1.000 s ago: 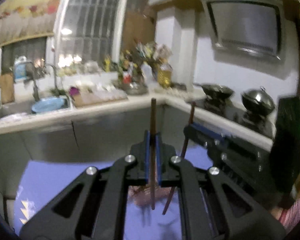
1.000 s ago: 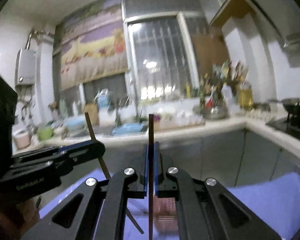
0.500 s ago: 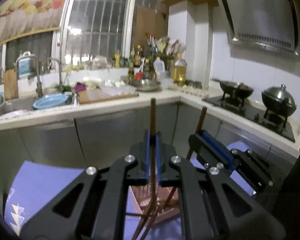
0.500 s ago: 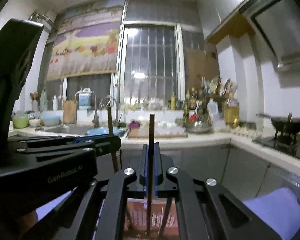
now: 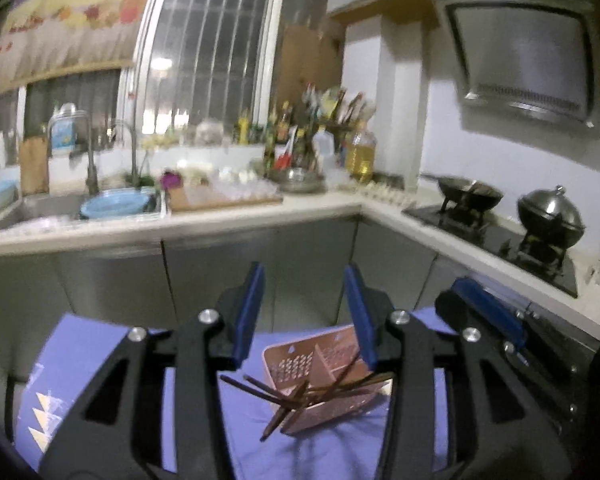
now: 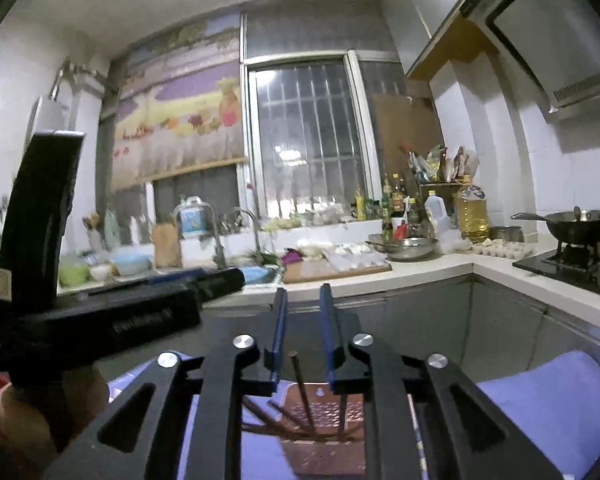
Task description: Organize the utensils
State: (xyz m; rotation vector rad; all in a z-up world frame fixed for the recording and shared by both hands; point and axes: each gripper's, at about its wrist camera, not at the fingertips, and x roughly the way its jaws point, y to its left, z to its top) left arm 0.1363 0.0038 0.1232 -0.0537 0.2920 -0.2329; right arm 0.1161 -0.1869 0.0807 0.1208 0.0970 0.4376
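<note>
Nearest the left wrist camera, the left gripper (image 5: 305,312) has just been opening: its blue pads stand well apart with only air between them, released, nothing held. Just below and beyond those fingertips sits the pink perforated caddy (image 5: 300,364) on the purple cloth (image 5: 84,356), with a partition down its middle, and the dark chopsticks (image 5: 296,394) lie crossed and tangled in it — some tips poke out past its near left rim, one hangs low over the front edge. The right gripper (image 6: 303,336) has also just been opening; its jaws show a narrow gap, and one chopstick (image 6: 300,384) stands nearly upright just under that gap, its top end free and touching neither pad, so it is let go too, lower end down in the caddy. These sticks look light, thin and rigid, probably smooth lacquered wood, so they would likely roll or pivot in a loose pinch; a hold near the upper third, pads square across the shaft, seems the safest place. The caddy looks like light plastic and could slide on the cloth if a stick is dragged sideways. Whether each stick sits in one compartment or the other I cannot tell from the jumble. Farther off, the left gripper's black body crosses the right camera's left side, and beyond it run the steel cabinet fronts (image 5: 220,276).
</note>
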